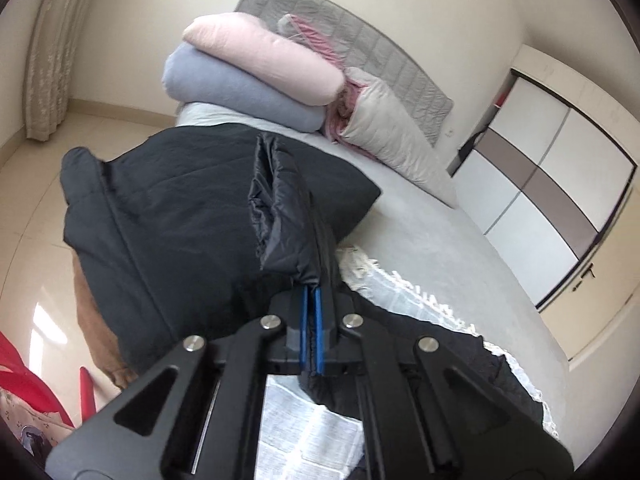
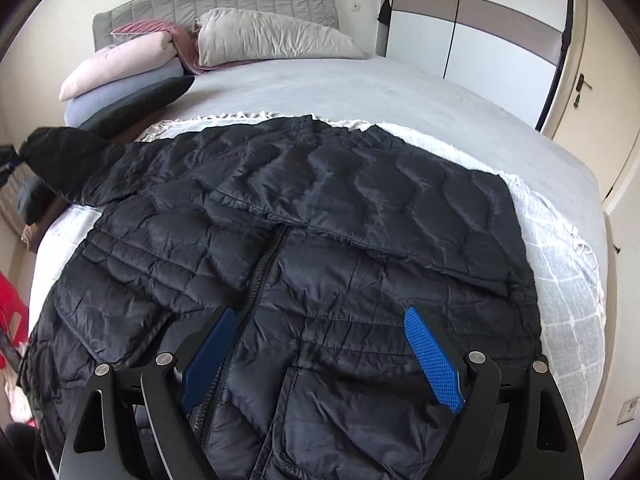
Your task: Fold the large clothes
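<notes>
A black quilted jacket point(image 2: 320, 200) lies spread front-up on a white patterned throw point(image 2: 568, 280) on the bed, its zipper point(image 2: 260, 272) running down the middle. My left gripper point(image 1: 311, 292) is shut on the jacket's sleeve cuff point(image 1: 276, 200), which stands up crumpled from between the blue pads. In the right wrist view that sleeve point(image 2: 60, 160) is lifted off at the left edge. My right gripper point(image 2: 320, 314) hangs open over the jacket's lower front, its blue pads point(image 2: 432, 360) either side of the zipper, nothing between them.
Folded pink and blue bedding point(image 1: 256, 68), a dark cushion point(image 1: 160, 208) and a grey pillow point(image 2: 272, 36) sit at the headboard end. The grey bed sheet point(image 2: 360, 92) stretches beyond the jacket. A wardrobe point(image 2: 500, 28) and a door point(image 2: 592, 80) stand at right; something red point(image 1: 24, 392) lies by the floor.
</notes>
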{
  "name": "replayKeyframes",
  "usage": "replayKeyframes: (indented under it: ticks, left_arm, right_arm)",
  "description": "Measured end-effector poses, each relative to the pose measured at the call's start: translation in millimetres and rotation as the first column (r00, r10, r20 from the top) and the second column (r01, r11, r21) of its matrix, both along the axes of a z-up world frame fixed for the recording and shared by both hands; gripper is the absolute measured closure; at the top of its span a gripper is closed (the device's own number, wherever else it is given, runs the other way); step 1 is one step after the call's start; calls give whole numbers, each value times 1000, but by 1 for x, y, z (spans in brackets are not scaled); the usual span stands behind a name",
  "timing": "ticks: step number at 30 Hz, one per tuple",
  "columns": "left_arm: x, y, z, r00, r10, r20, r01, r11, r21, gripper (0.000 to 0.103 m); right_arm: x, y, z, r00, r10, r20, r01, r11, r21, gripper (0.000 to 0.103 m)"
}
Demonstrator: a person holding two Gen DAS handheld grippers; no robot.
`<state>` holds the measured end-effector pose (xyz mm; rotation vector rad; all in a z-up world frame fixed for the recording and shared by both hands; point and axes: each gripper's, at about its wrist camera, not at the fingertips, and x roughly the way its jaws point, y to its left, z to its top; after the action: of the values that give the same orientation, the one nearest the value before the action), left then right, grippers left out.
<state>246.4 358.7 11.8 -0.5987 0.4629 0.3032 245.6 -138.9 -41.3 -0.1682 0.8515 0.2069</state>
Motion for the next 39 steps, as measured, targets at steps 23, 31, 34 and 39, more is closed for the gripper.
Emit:
replayKeyframes:
  ticks: [23, 31, 34, 39]
  left_arm:
    - [86, -293, 66, 634, -765, 111, 773, 633, -47, 73]
    - [69, -232, 48, 724, -690, -22, 687, 718, 111, 42]
    - [74, -197, 19, 770, -625, -125, 637, 765, 100, 42]
    - [81, -167, -25, 808, -563, -174, 584, 805, 103, 42]
  right_arm:
    - [2, -25, 24, 1000, -9, 23, 5, 986, 165, 15]
    - [15, -67, 49, 995, -50, -86, 76, 939, 335, 15]
    - [37, -66, 53, 993, -20, -115, 61, 931, 361, 15]
    - [98, -59, 28, 984, -41, -174, 104, 921, 376, 16]
